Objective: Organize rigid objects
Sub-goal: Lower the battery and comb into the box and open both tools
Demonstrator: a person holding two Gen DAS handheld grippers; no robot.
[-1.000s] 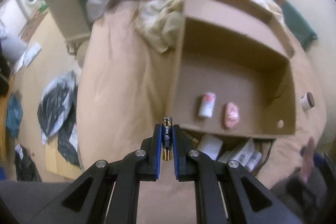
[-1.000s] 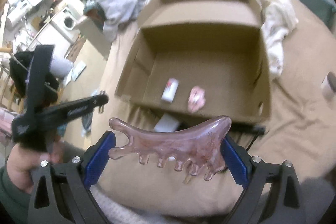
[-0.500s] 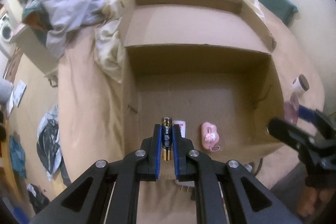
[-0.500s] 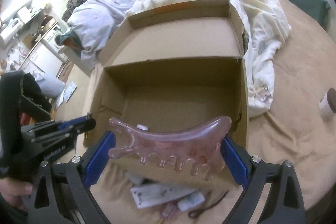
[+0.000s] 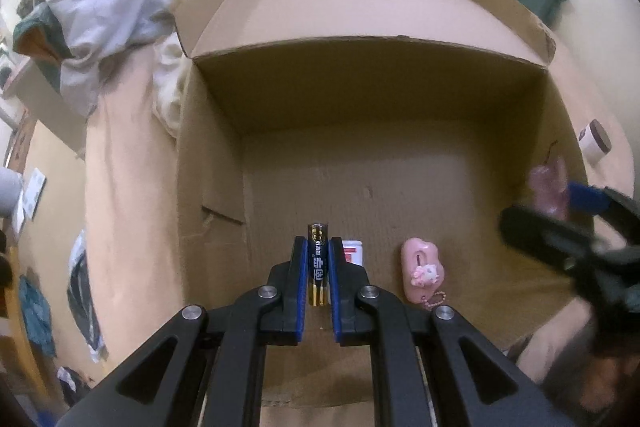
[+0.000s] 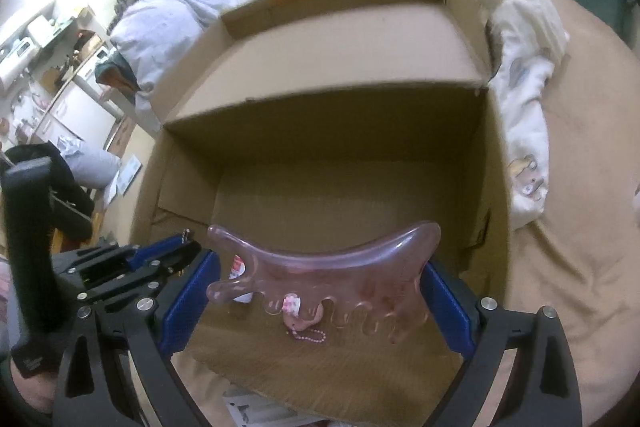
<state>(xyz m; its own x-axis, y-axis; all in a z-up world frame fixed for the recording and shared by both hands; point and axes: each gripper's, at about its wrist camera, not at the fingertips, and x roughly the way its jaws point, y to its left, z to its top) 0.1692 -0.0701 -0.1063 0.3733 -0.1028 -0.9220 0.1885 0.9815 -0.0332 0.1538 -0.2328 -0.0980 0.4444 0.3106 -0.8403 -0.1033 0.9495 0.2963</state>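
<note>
Left wrist view: my left tool clamps an upright battery above the cardboard box floor; dropped, it could roll against the white bottle. My right tool grips the pink comb-edged scraper, which could land on the pink keychain charm.

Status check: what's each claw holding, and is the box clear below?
Left gripper shut on battery. Right gripper shut on pink comb. Both over cardboard box; pink charm and white bottle below.

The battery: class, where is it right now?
Left wrist view: the battery is clamped upright in the left gripper over the box floor, beside the white tube.
</note>
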